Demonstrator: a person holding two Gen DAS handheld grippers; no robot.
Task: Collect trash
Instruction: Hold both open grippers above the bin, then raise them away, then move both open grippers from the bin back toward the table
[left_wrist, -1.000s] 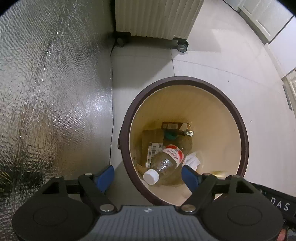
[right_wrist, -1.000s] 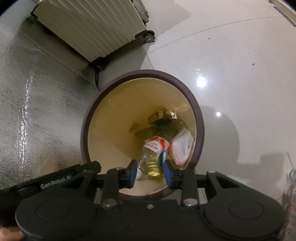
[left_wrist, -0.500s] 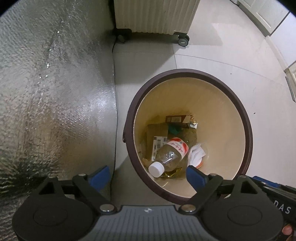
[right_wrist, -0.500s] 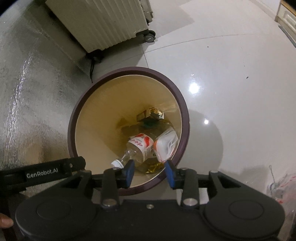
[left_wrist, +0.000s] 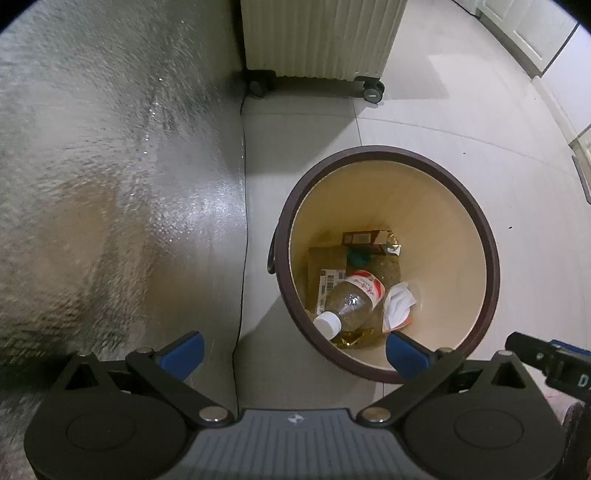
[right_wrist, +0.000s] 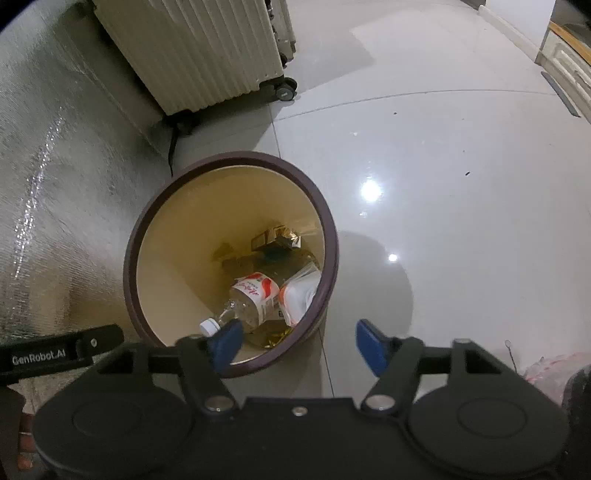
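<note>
A round bin with a dark brown rim (left_wrist: 491, 258) and cream inside stands on the tiled floor; it also shows in the right wrist view (right_wrist: 129, 266). Inside lie a clear plastic bottle with a red label and white cap (left_wrist: 351, 295), a white and orange wrapper (left_wrist: 397, 302), a brown box (left_wrist: 364, 238) and gold foil. The bottle (right_wrist: 255, 295) and wrapper (right_wrist: 299, 291) show in the right wrist view too. My left gripper (left_wrist: 293, 350) is open and empty above the bin's near left edge. My right gripper (right_wrist: 297, 347) is open and empty above the bin's near right rim.
A cream ribbed suitcase on wheels (left_wrist: 317, 37) stands behind the bin, also in the right wrist view (right_wrist: 207, 55). A silver foil mat (left_wrist: 110, 184) covers the floor on the left. A red and white bag (right_wrist: 546, 369) lies on the floor at the right.
Both grippers have pulled back and up from the bin, which now looks smaller. The right gripper's fingers have spread from narrow to wide open. The white wrapper lies in the bin.
</note>
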